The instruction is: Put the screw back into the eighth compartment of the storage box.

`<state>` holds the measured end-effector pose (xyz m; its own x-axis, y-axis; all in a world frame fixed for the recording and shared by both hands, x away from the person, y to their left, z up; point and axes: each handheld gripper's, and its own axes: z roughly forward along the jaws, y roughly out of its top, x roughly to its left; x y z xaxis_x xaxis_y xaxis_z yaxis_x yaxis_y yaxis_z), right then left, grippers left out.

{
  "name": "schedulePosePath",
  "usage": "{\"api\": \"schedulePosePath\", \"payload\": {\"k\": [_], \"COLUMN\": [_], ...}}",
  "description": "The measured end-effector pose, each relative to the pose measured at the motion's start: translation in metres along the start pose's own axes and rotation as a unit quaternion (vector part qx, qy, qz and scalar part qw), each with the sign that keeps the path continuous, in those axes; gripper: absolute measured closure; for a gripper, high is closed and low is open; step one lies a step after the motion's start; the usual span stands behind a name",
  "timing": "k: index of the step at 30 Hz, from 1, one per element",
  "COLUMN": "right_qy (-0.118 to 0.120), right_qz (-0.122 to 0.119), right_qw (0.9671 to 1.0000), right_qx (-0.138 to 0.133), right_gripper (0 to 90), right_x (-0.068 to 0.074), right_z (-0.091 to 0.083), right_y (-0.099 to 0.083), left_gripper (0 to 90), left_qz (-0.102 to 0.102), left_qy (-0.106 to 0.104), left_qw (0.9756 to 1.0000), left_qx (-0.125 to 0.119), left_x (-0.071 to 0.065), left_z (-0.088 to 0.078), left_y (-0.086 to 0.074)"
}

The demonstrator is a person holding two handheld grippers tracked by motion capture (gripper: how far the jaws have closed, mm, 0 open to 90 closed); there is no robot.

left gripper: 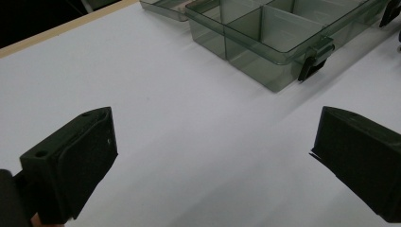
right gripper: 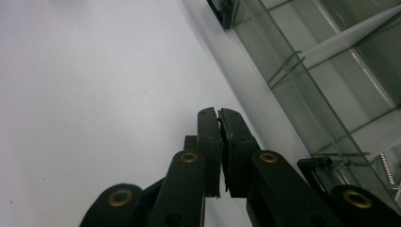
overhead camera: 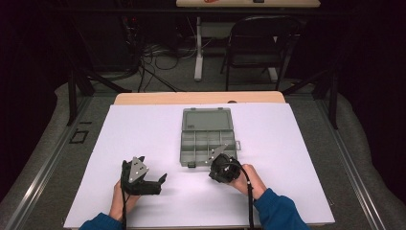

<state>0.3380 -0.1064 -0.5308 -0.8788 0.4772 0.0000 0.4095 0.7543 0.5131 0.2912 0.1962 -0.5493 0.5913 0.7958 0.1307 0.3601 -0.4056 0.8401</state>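
The clear compartment box [overhead camera: 207, 136] lies open mid-table, lid folded back; I judge it light, rigid, slick plastic, best pinched at a wall or its front latch [left gripper: 314, 57]; my left gripper [left gripper: 213, 156] gapes wide and empty; my right gripper [right gripper: 219, 142] is pressed together beside the box; its contents I can't make out.

The right gripper [right gripper: 219, 113] has its two black jaws pressed together with nothing between them, above the white table [right gripper: 94, 94]; just beside them runs the clear box [right gripper: 302, 80], its dividers visible; screws [right gripper: 390, 172] lie in one compartment.
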Motion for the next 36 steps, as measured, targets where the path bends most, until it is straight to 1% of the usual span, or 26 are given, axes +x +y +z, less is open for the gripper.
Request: {"api": "schedulePosePath", "payload": {"k": [2, 5, 7, 9, 10, 11, 14, 15, 17, 18, 19, 20, 22, 23, 24, 25, 26, 27, 28, 29, 32, 33, 34, 35, 36], "right_qy": [-0.001, -0.004, -0.006, -0.008, -0.007, -0.007, -0.007, -0.009, -0.01, -0.012, -0.012, -0.011, -0.013, -0.014, -0.014, -0.015, -0.016, -0.015, -0.018, -0.018, -0.019, -0.021, -0.024, -0.024, -0.025], "right_qz": [-0.004, -0.005, -0.003, -0.005, -0.002, -0.001, 0.0, 0.001, -0.003, -0.002, 0.0, 0.003, -0.001, 0.003, -0.001, 0.002, 0.004, 0.001, 0.004, 0.003, 0.008, 0.01, 0.006, 0.008, 0.01], "right_qw": [1.0, 1.0, 1.0, 0.9999, 0.9998, 1.0, 0.9999, 0.9999, 0.9999, 0.9999, 0.9997, 0.9999, 0.9998, 0.9996, 0.9998, 0.9998, 0.9998, 0.9998, 0.9996, 0.9997, 0.9996, 0.9995, 0.9992, 0.9994, 0.9992], "right_qx": [0.0, -0.006, -0.006, -0.009, -0.018, -0.006, -0.007, -0.012, -0.009, -0.012, -0.022, -0.011, -0.014, -0.025, -0.016, -0.013, -0.015, -0.015, -0.021, -0.017, -0.021, -0.023, -0.03, -0.025, -0.031], "right_gripper": [87.2, 87.2, 87.2, 87.2, 87.2, 87.2, 87.2, 87.2, 87.2, 87.2, 87.2, 87.2, 87.2, 87.2, 87.2, 87.2, 87.2, 87.2, 87.2, 87.2, 87.2, 87.2, 87.2, 87.2, 87.2], "right_x": [-0.001, -0.001, -0.001, -0.001, -0.001, -0.001, -0.001, -0.002, -0.003, -0.003, -0.003, -0.002, -0.003, -0.003, -0.004, -0.004, -0.004, -0.006, -0.006, -0.007, -0.008, -0.008, -0.01, -0.01, -0.011], "right_z": [-0.003, -0.005, -0.008, -0.01, -0.009, -0.011, -0.014, -0.014, -0.016, -0.016, -0.015, -0.018, -0.019, -0.018, -0.02, -0.021, -0.021, -0.022, -0.023, -0.025, -0.028, -0.029, -0.029, -0.031, -0.032], "right_y": [0.001, 0.001, 0.001, 0.001, 0.001, 0.001, 0.001, 0.001, 0.001, 0.001, 0.001, 0.001, 0.001, 0.0, 0.001, 0.0, 0.0, 0.0, 0.0, 0.0, -0.001, -0.001, -0.001, -0.001, -0.001], "left_gripper": [0.0, 0.0, 0.0, 0.0, 0.0, 0.0, 0.0, 0.0, 0.0, 0.0, 0.0, 0.0, 0.0, 0.0, 0.0, 0.0, 0.0, 0.0, 0.0, 0.0, 0.0, 0.0, 0.0, 0.0, 0.0], "left_qz": [0.002, 0.001, 0.0, 0.002, 0.003, 0.003, 0.003, 0.003, 0.003, 0.003, 0.003, 0.003, 0.003, 0.003, 0.003, 0.004, 0.005, 0.004, 0.005, 0.004, 0.004, 0.004, 0.004, 0.004, 0.003], "left_qy": [0.0, 0.0, 0.0, 0.001, 0.001, 0.0, 0.001, 0.001, 0.001, 0.001, 0.001, 0.001, 0.001, 0.001, 0.001, 0.001, 0.001, 0.001, 0.001, 0.0, 0.001, 0.001, 0.001, 0.001, 0.001], "left_qw": [1.0, 1.0, 1.0, 1.0, 1.0, 1.0, 1.0, 1.0, 1.0, 1.0, 1.0, 1.0, 1.0, 1.0, 1.0, 1.0, 1.0, 1.0, 1.0, 1.0, 1.0, 1.0, 1.0, 1.0, 1.0], "left_qx": [0.0, 0.0, 0.0, 0.0, 0.001, 0.001, 0.001, 0.001, 0.001, 0.001, 0.001, 0.001, 0.002, 0.001, 0.001, 0.001, 0.002, 0.002, 0.002, 0.001, 0.001, 0.001, 0.001, 0.001, 0.001], "left_x": [0.0, 0.0, 0.0, 0.0, 0.0, 0.0, 0.0, 0.0, 0.0, 0.0, 0.0, 0.0, 0.0, 0.0, 0.0, 0.0, 0.001, 0.0, 0.001, 0.0, 0.0, 0.0, 0.0, 0.0, 0.0], "left_z": [0.0, 0.0, 0.0, 0.0, 0.0, 0.0, 0.0, 0.0, 0.0, 0.0, 0.0, 0.0, 0.0, 0.0, 0.0, 0.0, 0.0, 0.0, 0.0, 0.0, 0.0, 0.0, 0.0, 0.0, 0.0], "left_y": [0.0, 0.0, 0.0, 0.0, 0.0, 0.0, 0.0, 0.0, 0.0, 0.0, 0.0, 0.0, 0.0, 0.0, 0.0, 0.0, 0.0, 0.0, 0.0, 0.0, 0.0, 0.0, 0.0, 0.0, 0.0]}}
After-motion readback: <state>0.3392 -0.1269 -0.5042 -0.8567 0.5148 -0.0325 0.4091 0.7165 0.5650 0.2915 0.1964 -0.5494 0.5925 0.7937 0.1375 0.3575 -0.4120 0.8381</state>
